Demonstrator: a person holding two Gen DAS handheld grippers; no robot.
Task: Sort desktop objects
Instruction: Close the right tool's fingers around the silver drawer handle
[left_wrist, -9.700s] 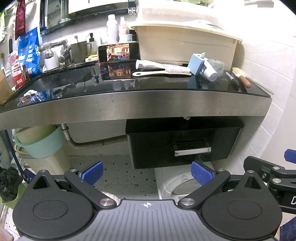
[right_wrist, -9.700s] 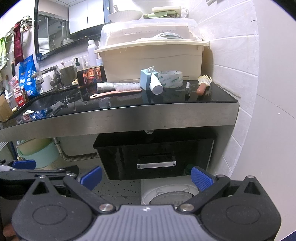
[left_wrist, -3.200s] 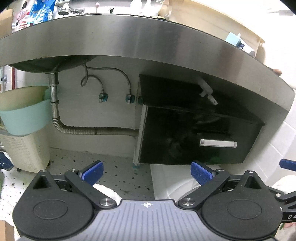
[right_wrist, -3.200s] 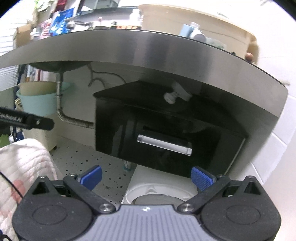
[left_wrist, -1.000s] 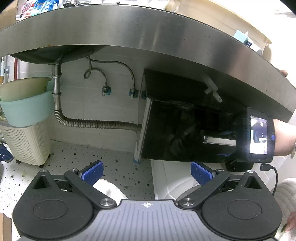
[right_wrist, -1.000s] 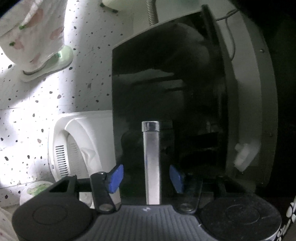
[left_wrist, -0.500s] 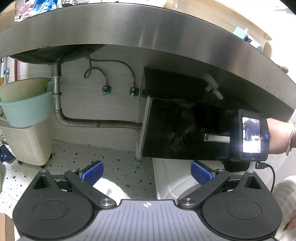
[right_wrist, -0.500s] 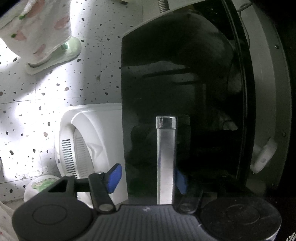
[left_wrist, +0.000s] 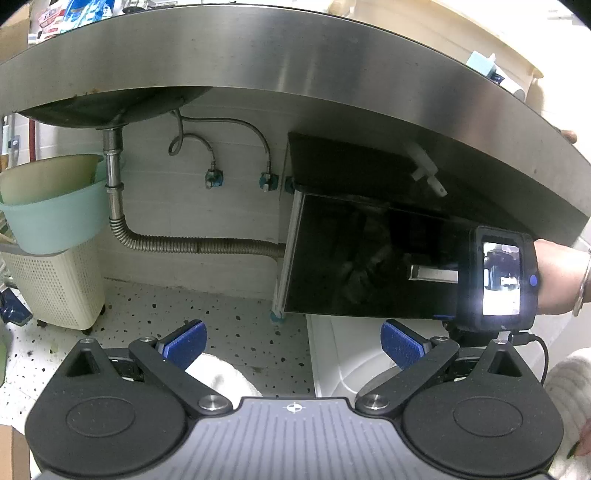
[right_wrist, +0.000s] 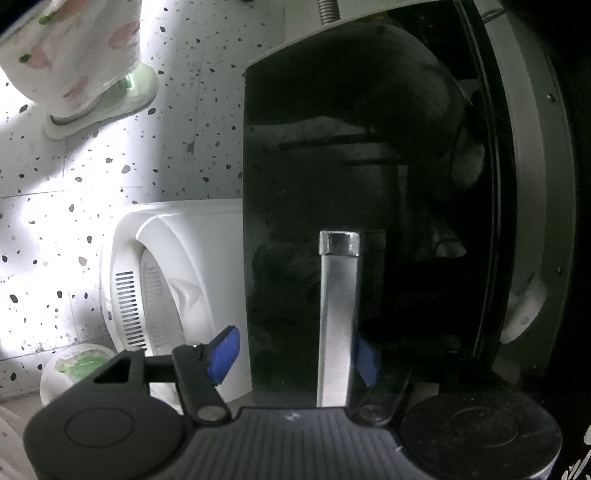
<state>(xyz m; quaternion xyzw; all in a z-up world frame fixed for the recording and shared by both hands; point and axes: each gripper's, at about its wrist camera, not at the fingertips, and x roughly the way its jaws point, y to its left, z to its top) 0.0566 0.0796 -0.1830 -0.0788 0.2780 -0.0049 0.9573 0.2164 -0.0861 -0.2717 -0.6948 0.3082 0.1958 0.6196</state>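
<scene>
Under the steel counter edge (left_wrist: 295, 48) hangs a black drawer (left_wrist: 354, 258) with a chrome bar handle (left_wrist: 434, 273). My right gripper (right_wrist: 295, 356) is rolled on its side at that handle (right_wrist: 338, 314). The bar runs between its jaws, which are opening. One blue pad (right_wrist: 223, 354) stands clear of the bar; the other pad (right_wrist: 365, 360) lies just behind it. In the left wrist view the right gripper's body with its lit screen (left_wrist: 498, 277) covers the handle's right end. My left gripper (left_wrist: 293, 343) hangs open and empty above the floor. A light blue box (left_wrist: 480, 62) peeks over the counter.
A white appliance (left_wrist: 369, 362) sits on the speckled floor under the drawer. At the left are a teal basin (left_wrist: 51, 214), a cream perforated basket (left_wrist: 55, 291) and a corrugated drain pipe (left_wrist: 192, 245). A person's slippered foot (right_wrist: 103, 99) stands on the floor.
In the right wrist view the handle has shifted towards the right-hand pad and the other pad has drawn away from it. The left gripper has kept still.
</scene>
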